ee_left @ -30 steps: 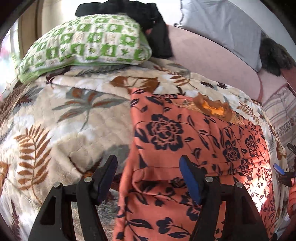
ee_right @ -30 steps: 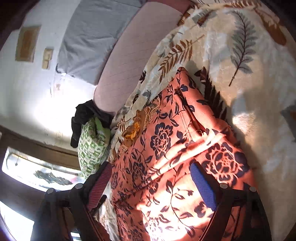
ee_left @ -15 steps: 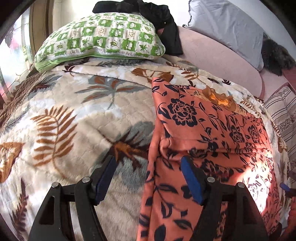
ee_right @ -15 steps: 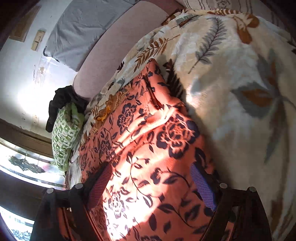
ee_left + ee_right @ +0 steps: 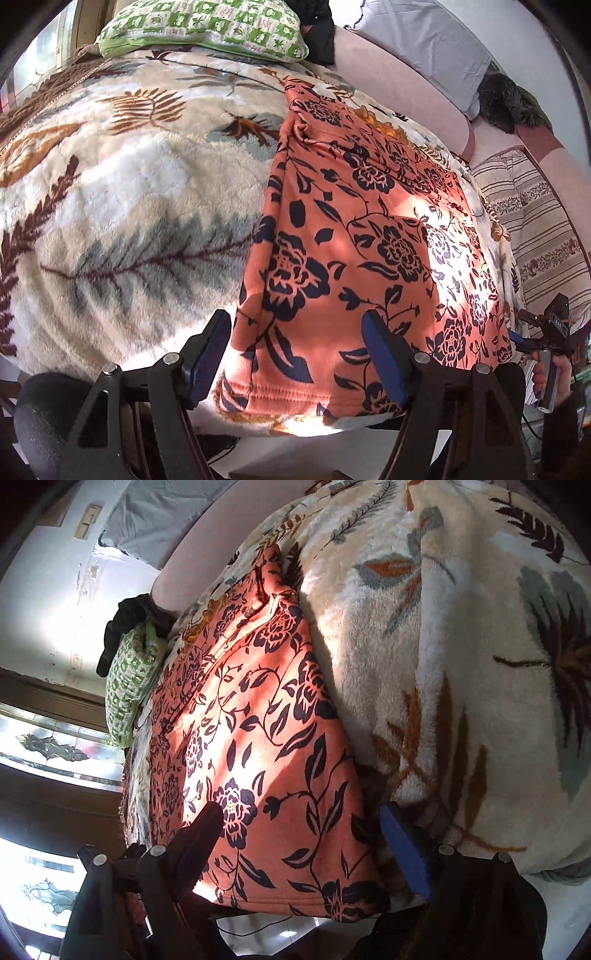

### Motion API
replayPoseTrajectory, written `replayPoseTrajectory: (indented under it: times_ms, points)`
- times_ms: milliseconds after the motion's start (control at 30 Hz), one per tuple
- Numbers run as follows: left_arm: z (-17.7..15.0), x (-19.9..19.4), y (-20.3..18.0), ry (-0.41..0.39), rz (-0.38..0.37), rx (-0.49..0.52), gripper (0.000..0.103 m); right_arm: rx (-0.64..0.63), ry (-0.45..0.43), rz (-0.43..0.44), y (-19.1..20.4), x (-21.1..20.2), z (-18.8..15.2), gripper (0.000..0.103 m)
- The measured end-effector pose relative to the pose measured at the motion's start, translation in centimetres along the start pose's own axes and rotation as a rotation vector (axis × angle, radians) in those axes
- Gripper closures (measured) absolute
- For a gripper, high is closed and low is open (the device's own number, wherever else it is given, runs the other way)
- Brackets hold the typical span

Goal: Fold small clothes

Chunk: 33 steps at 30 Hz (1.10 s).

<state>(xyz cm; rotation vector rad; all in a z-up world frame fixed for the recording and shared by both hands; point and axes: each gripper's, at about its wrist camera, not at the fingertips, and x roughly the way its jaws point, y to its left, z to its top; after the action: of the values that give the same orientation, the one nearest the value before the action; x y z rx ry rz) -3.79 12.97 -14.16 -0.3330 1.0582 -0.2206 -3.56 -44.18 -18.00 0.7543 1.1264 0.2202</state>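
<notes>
The left tongs [image 5: 295, 354] are wide apart and grip nothing. Their blue pads [image 5: 382, 363] hang over the near left corner of the cloth [image 5: 354, 236], not pressing it. The right tongs [image 5: 299, 843] are wide apart too, with nothing gripped, over the cloth's [image 5: 258, 716] near right corner.

The cloth is orange with dark flowers. It lies flat on the blanket [image 5: 122, 206] on the bed, and its hem [image 5: 280, 400] sits right at the bed's near edge. A seam runs across its far part. What kind of clothing it is I cannot tell.

In the left view the right tongs [image 5: 524, 341] show small at the right edge, with a hand [image 5: 554, 373] holding the handle. Most of that hand is cut off.

The blanket is cream with brown and gray leaves. At the far end sits a green checked pillow [image 5: 207, 26], cut off at the top. A black thing [image 5: 319, 33] lies behind it, mostly hidden. A gray pillow [image 5: 424, 40] leans at the back, with a dark furry thing [image 5: 506, 99] beside it. I cannot tell what that is. A striped cover [image 5: 532, 221] lies on the right.

No words can be read anywhere.
</notes>
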Motion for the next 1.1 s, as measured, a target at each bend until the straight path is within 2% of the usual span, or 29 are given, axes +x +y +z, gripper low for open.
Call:
replayPoseTrajectory:
  times_ms: [100,333,433,533,667,800,833,933,1000,1067,1100]
  points:
    - [-0.9,0.1,0.3,0.014,0.018,-0.008,0.029,0.021,0.012,0.047,-0.9,0.2,-1.2,0.014]
    - [-2.1,-1.1,-0.5,-0.009,-0.016,0.002,0.029,0.093,0.021,0.185,-2.3,0.3,-2.7,0.015]
    - [-2.6,-0.9,-0.2,0.001,-0.026,-0.035,0.029,0.113,0.002,0.232,-2.7,0.2,-3.1,0.015]
    - [-3.1,-0.1,-0.1,0.024,-0.019,-0.047,0.029,0.110,-0.009,0.243,-2.5,0.3,-3.2,0.015]
    - [-3.3,-0.1,-0.4,0.014,0.015,-0.027,0.029,0.107,-0.010,0.237,-2.6,0.3,-3.2,0.015]
    - [-3.0,-1.4,-0.8,-0.058,0.069,0.014,0.029,0.103,-0.020,0.238,-2.2,-0.1,-3.4,0.015]
    - [-3.0,-1.1,-0.7,-0.050,0.081,0.020,0.029,0.096,-0.025,0.241,-2.1,-0.3,-3.4,0.015]
    - [-3.4,1.6,0.4,0.055,0.104,-0.017,0.031,0.073,-0.017,0.244,-1.6,-0.2,-3.5,0.015]
    - [-3.8,1.4,0.4,0.034,0.101,-0.015,0.031,0.094,0.002,0.224,-2.1,0.6,-3.5,0.015]
    - [-3.6,1.2,0.3,0.035,0.088,-0.008,0.044,0.105,-0.003,0.231,-2.3,0.7,-3.4,0.015]
    - [-3.5,1.2,0.4,0.037,0.101,-0.007,0.056,0.110,-0.007,0.234,-2.4,0.6,-3.4,0.015]
